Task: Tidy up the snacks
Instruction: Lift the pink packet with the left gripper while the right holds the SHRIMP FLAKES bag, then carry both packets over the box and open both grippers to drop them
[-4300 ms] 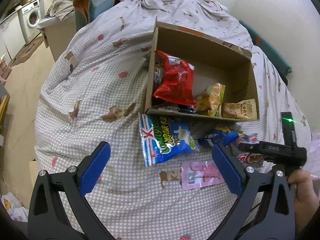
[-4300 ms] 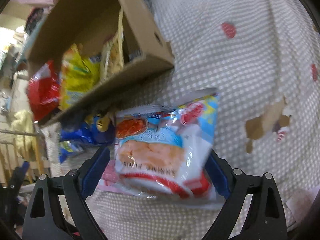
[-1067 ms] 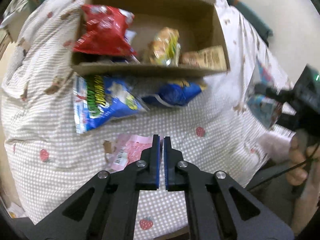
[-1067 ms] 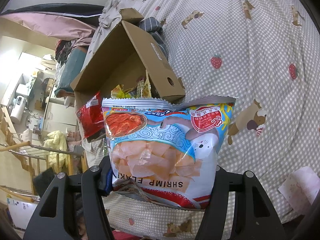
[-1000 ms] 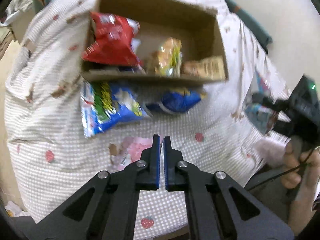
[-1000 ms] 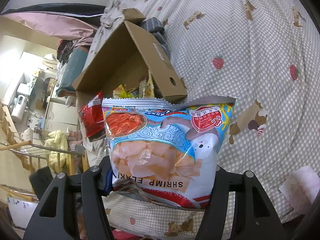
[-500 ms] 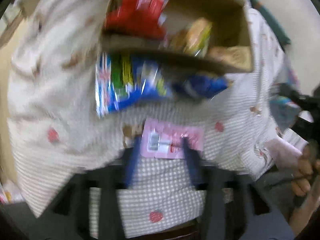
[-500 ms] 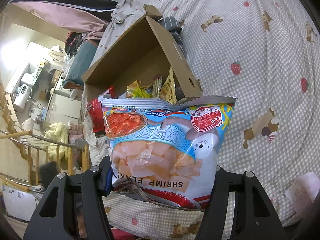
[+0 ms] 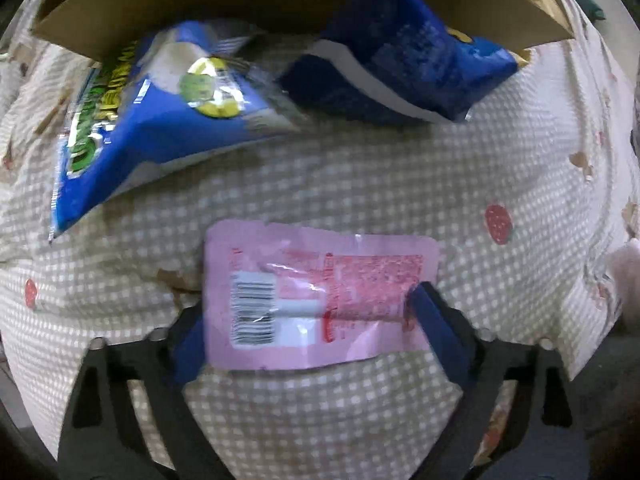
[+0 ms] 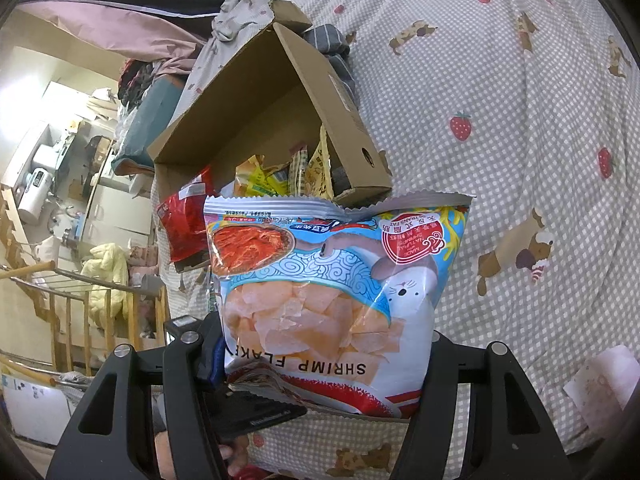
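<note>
Left hand-held gripper: pointing down at the bed, jaws spread and just been opening; the pink packet is lying flat between the blue fingers, not pinched.
Right hand-held gripper: pinching the shrimp flakes bag, holding it upright above the checked bedspread.
Cardboard box: sitting open on the bed, holding a red bag and yellow packets.
Loose snacks: a blue-and-green bag and a dark blue bag are lying against the box's near wall.
</note>
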{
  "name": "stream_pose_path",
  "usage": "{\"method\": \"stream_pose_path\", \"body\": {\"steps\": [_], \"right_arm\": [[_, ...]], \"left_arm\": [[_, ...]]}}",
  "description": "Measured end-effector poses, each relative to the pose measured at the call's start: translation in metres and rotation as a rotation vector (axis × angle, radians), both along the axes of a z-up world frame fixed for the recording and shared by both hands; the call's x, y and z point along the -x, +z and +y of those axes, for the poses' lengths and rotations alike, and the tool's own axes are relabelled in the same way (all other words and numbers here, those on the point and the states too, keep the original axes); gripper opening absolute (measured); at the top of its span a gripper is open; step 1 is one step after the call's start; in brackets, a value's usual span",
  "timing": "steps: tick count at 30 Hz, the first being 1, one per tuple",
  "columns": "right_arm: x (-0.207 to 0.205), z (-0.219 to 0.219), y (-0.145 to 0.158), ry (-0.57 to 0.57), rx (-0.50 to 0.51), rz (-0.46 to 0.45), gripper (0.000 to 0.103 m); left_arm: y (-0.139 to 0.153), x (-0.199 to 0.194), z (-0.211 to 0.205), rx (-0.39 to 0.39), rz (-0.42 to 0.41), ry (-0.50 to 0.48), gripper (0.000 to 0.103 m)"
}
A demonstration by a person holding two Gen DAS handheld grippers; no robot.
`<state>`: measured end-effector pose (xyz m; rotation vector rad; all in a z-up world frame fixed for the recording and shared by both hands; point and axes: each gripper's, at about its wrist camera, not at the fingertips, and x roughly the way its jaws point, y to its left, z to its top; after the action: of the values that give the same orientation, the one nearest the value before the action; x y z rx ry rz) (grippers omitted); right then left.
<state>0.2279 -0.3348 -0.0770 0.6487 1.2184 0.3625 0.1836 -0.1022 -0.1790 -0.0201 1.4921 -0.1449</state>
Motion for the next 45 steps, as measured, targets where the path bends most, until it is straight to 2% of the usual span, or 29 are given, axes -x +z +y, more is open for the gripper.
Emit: {"method": "stream_pose_path", "body": {"steps": [1,2,3,5,9,14,18,22,28,37,45], "right_arm": [[-0.001,0.0,0.0,0.0,0.001,0.001,0.063],[-0.001,0.0,0.0,0.002,0.002,0.001,0.063],[-0.001,0.001,0.0,0.004,0.004,0.001,0.063],[-0.001,0.003,0.0,0.013,0.009,0.0,0.063],[-0.001,0.007,0.001,0.018,0.012,0.0,0.063],[0.001,0.004,0.002,0.008,0.01,0.0,0.063],[0.004,-0.002,0.002,-0.006,0.002,-0.002,0.063],[0.006,-0.004,0.006,-0.015,-0.007,-0.015,0.063],[0.0,0.006,0.023,0.006,-0.007,-0.078,0.064],[-0.041,0.033,0.039,0.055,0.043,-0.16,0.063],[-0.081,0.057,0.04,0.097,0.106,-0.219,0.064]], "left_arm": [[0.002,0.001,0.002,0.013,0.0,0.004,0.077],[0.006,0.002,0.004,0.026,-0.007,-0.003,0.055],[0.01,0.003,0.005,0.029,-0.013,-0.01,0.042],[0.018,0.004,0.006,0.077,-0.009,-0.026,0.008],[0.033,0.011,-0.004,0.098,-0.035,-0.071,0.006],[0.066,0.016,0.025,0.183,-0.1,-0.016,0.006],[0.101,0.022,0.04,0.144,-0.205,-0.025,0.006],[0.129,0.009,0.064,0.103,-0.295,0.036,0.006],[0.154,-0.008,0.09,0.121,-0.35,0.073,0.006],[0.171,-0.056,0.061,0.087,-0.408,0.002,0.006],[0.167,-0.109,0.037,0.022,-0.42,-0.025,0.006]]}}
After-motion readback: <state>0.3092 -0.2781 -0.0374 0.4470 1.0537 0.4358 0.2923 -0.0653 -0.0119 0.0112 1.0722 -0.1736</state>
